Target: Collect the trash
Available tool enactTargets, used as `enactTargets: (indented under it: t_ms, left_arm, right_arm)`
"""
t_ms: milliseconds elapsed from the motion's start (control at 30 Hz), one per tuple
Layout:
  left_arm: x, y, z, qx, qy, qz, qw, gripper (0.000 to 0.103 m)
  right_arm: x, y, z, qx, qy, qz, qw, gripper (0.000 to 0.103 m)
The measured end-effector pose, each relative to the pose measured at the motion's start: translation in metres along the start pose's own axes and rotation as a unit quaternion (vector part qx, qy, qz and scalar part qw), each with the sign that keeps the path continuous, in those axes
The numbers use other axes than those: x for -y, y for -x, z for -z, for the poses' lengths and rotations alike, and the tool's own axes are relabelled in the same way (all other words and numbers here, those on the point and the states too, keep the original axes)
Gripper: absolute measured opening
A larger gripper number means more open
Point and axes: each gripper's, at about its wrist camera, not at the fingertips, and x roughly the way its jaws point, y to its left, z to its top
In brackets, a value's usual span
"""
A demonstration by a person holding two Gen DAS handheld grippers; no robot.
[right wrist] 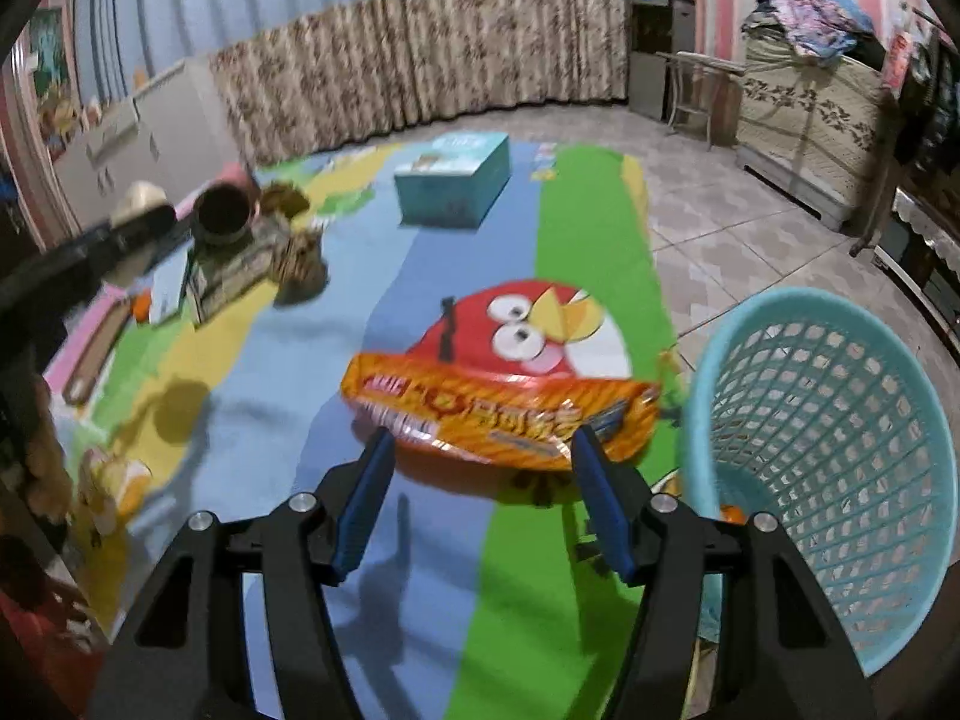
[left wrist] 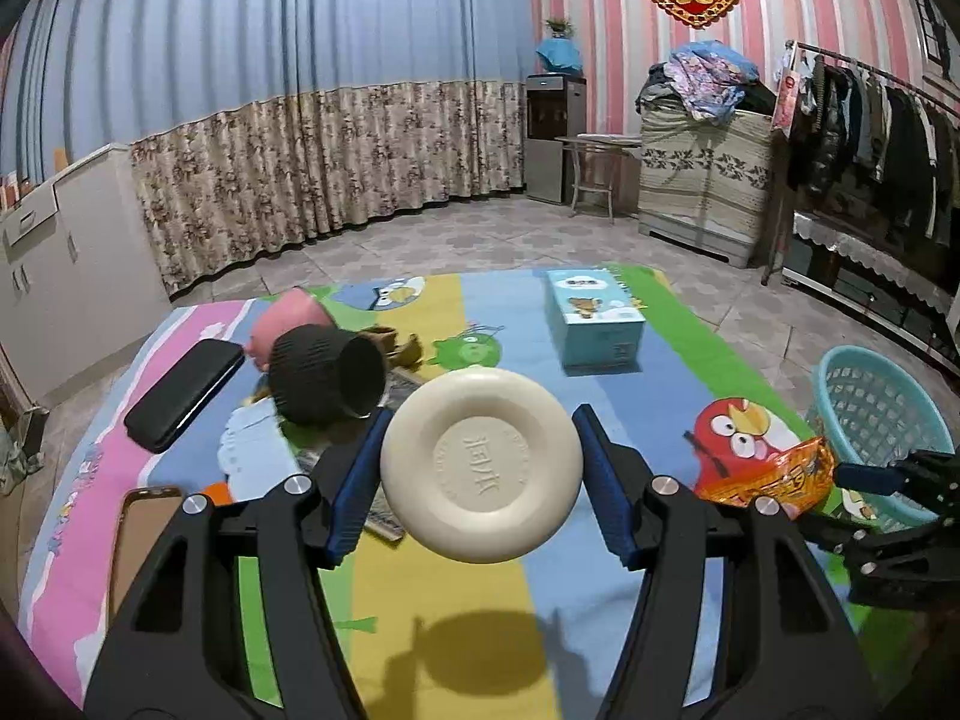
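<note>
Two grippers we angle downward: left gripper jaws clamp white lid; right gripper jaws wide, orange wrapper loose near counter's right edge, beside basket.

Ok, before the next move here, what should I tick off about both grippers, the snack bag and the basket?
1. Left gripper grips the cream bowl clear of the mat: ok.
2. Right gripper pads off the orange snack bag: ok, jaws open.
3. Snack bag inside the teal mesh basket: not ok; it is left of the rim, over the cartoon mat.
4. Basket mouth unobstructed: ok.
5. Bag resting or airborne: cannot tell, the picture is blurred.
</note>
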Motion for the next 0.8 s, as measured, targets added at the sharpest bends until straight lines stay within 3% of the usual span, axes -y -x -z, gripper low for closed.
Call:
enactTargets:
  t_ms: [267, 400, 467, 533, 600, 800]
  left_arm:
    - [-0.024, -0.007, 0.01, -0.012, 0.015, -0.006, 0.9998, 0.06]
    - [-0.027, -0.009, 0.012, -0.014, 0.018, -0.008, 0.9997, 0.06]
    - [-0.029, -0.009, 0.012, -0.013, 0.018, -0.008, 0.9997, 0.06]
    - [-0.029, -0.009, 0.012, -0.013, 0.017, -0.008, 0.9997, 0.06]
    - [-0.027, -0.009, 0.009, -0.01, 0.015, -0.008, 0.9998, 0.06]
    - [-0.009, -0.005, -0.006, 0.001, 0.009, 0.0, 1.0, 0.06]
  right_arm:
    - [-0.006, -0.021, -0.005, -0.016, 0.013, 0.027, 0.999, 0.063]
    - [-0.004, -0.036, -0.008, -0.036, 0.001, 0.012, 0.999, 0.043]
    - [-0.003, -0.038, -0.01, -0.031, -0.004, 0.006, 0.999, 0.038]
    - [0.0, -0.038, -0.013, -0.027, -0.015, -0.006, 1.0, 0.02]
    - [0.004, -0.033, -0.015, -0.015, -0.028, -0.012, 0.999, 0.008]
    - [0.022, 0.003, -0.028, 0.053, -0.062, -0.018, 0.997, 0.004]
